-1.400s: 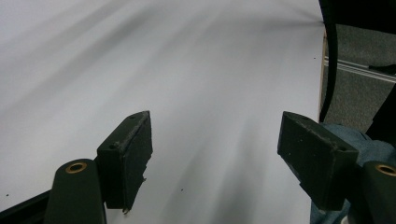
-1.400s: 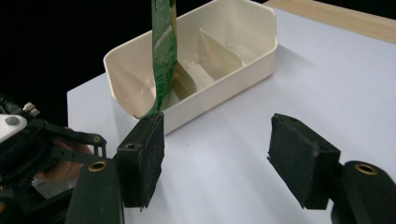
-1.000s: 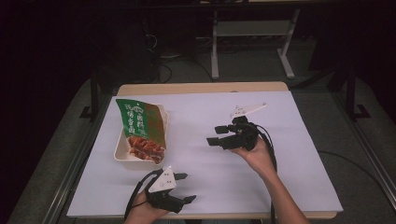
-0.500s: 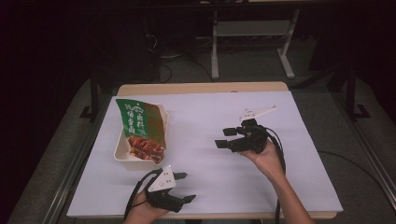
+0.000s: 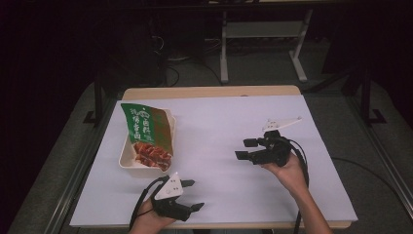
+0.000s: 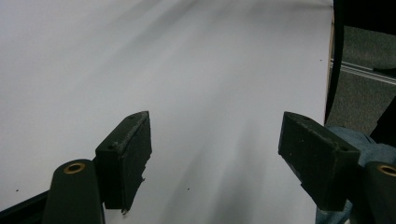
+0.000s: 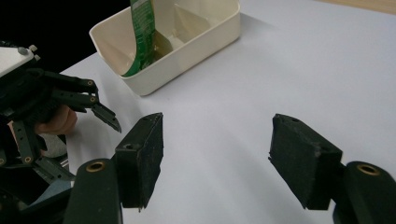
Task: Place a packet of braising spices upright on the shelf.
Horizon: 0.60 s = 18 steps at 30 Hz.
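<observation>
Your right gripper (image 5: pixel 247 149) hovers level over the table (image 5: pixel 219 122), jaws wide, empty, aimed at the snack bag (image 5: pixel 146 134); left gripper (image 5: pixel 192 195) low, wide, empty.

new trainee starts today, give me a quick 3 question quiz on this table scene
1. True or false: the right gripper is holding the green snack bag.
2. Where does the green snack bag sit? A) flat on the white table cover B) in the cream tray C) between the left gripper's jaws
3. Fill in: the jaws of the left gripper stand ____ with nothing between them.

Key:
1. False, its jaws are apart and empty over the white table cover.
2. B
3. open
</observation>
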Motion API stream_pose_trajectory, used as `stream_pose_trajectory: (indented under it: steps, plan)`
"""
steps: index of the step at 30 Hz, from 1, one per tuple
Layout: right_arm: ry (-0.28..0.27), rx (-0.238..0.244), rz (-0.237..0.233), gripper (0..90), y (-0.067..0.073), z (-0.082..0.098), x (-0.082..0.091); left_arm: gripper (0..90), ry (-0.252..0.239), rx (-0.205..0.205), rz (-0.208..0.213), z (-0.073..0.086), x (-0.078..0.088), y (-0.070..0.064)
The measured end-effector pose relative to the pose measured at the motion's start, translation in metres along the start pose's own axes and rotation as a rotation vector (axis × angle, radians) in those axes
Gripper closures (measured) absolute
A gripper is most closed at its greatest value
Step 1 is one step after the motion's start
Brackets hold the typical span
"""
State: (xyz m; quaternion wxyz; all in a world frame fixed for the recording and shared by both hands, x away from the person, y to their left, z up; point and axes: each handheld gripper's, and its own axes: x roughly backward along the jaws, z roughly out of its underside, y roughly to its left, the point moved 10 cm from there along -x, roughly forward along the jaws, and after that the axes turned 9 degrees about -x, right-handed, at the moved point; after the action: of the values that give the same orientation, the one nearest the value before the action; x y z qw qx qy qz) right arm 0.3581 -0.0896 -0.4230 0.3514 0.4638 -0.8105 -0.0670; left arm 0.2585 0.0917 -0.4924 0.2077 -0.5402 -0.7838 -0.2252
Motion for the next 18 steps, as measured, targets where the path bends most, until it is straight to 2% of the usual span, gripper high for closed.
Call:
stream_pose_trajectory:
  steps: [6, 18]
  plan:
    - [-0.001, -0.02, 0.008, 33.8, -0.005, 0.01, 0.006, 24.9, 0.003, 0.0, 0.003, 0.001, 0.0, 0.0]
    - [0.014, -0.029, 0.042, 33.9, -0.014, 0.03, 0.016, 24.9, 0.006, 0.002, 0.003, 0.001, 0.0, 0.001]
